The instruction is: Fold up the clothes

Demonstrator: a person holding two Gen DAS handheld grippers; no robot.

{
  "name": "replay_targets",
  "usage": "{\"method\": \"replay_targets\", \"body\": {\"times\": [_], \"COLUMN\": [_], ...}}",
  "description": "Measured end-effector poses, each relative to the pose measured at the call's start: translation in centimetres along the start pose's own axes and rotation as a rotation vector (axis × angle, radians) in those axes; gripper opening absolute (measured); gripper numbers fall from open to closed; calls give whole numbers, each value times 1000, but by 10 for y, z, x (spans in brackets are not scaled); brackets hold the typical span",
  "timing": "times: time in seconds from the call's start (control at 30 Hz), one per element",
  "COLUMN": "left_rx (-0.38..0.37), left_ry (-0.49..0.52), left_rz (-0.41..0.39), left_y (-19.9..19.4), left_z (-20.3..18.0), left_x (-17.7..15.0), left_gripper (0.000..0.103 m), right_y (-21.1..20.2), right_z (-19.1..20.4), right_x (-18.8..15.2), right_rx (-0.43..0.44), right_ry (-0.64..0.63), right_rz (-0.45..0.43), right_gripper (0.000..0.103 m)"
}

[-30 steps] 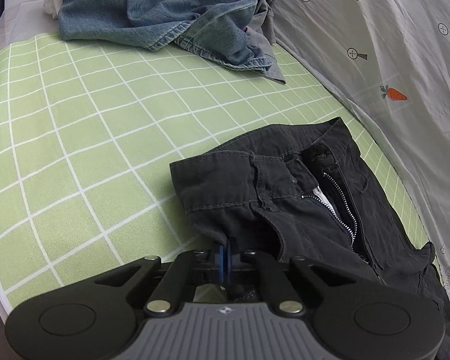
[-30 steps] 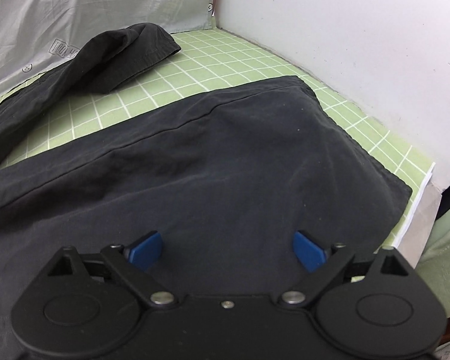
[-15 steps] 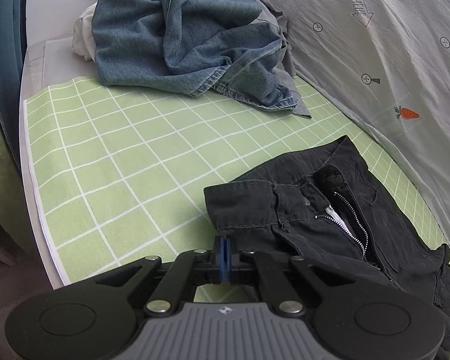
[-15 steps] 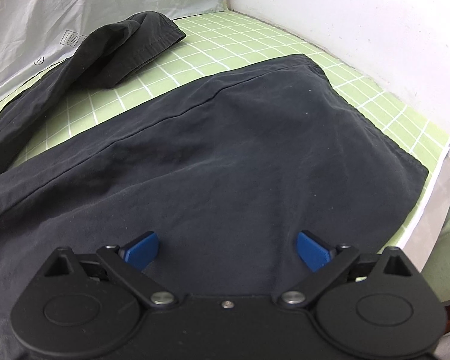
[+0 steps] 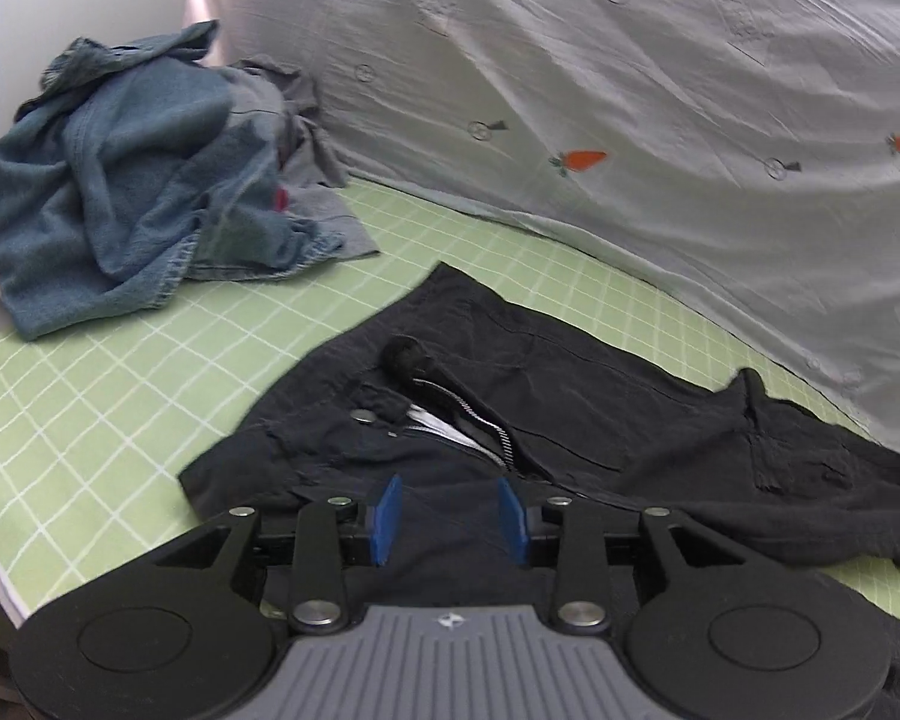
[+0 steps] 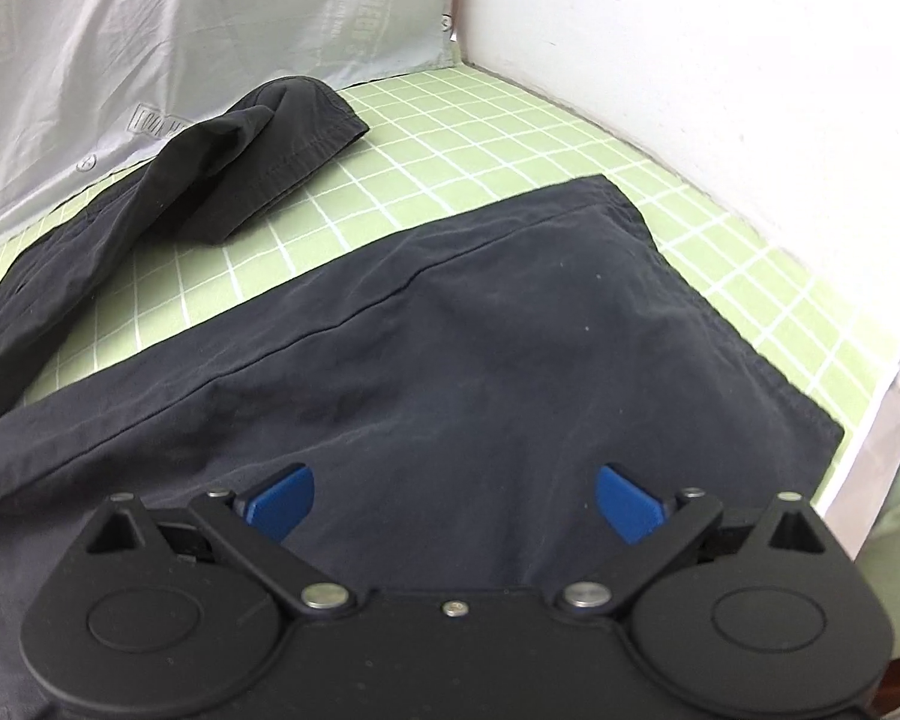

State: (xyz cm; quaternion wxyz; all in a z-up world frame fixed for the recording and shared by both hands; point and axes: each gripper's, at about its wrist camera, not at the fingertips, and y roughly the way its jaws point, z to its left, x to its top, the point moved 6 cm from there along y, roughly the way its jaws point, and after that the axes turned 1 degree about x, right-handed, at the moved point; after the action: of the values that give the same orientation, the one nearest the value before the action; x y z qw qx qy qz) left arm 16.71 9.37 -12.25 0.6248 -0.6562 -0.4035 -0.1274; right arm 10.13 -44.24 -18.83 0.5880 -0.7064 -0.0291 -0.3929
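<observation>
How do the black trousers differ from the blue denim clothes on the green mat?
The black trousers lie spread out, mostly flat, while the blue denim clothes sit in a crumpled heap. The trousers are near the left gripper; the denim is at the far corner. The trousers' zip is open; no fastening shows on the denim. Both rest on the checked mat.

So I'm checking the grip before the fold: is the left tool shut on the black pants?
No, the left tool is open, its blue pads apart above the black pants.
</observation>
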Motion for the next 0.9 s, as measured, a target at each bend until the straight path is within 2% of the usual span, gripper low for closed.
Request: {"method": "replay_targets", "body": {"times": [0.1,0.2,0.27,0.4,0.47,0.57,0.67,0.83,0.9], "left_rx": [-139,-275,-327,-328,-297,-240,-228,-229,-229], "left_ry": [134,267,352,440,459,442,422,401,394], "left_rz": [74,148,194,280,317,338,337,353,359], "left_y": [15,29,42,75,92,111,118,124,125], "left_z": [-69,-136,-177,-225,-242,-252,-256,-264,-268], "left_x": [-16,-33,-47,-72,-80,-80,-75,-74,-75], "left_gripper": [42,54,60,63,63,65,69,85,92], "right_y": [5,17,28,62,79,102,119,146,154], "right_z": [1,-5,-12,-21,-25,-22,-19,-37,-36], "right_x": [15,36,51,75,85,98,110,139,148], "right_rx": [8,35,63,136,124,60,28,32,30], "right_ry": [-59,-60,-37,65,83,-10,-104,-19,-23], "right_rz": [-14,-8,0,41,59,63,37,15,-1], "right_gripper": [102,102,102,103,103,103,103,103,103]}}
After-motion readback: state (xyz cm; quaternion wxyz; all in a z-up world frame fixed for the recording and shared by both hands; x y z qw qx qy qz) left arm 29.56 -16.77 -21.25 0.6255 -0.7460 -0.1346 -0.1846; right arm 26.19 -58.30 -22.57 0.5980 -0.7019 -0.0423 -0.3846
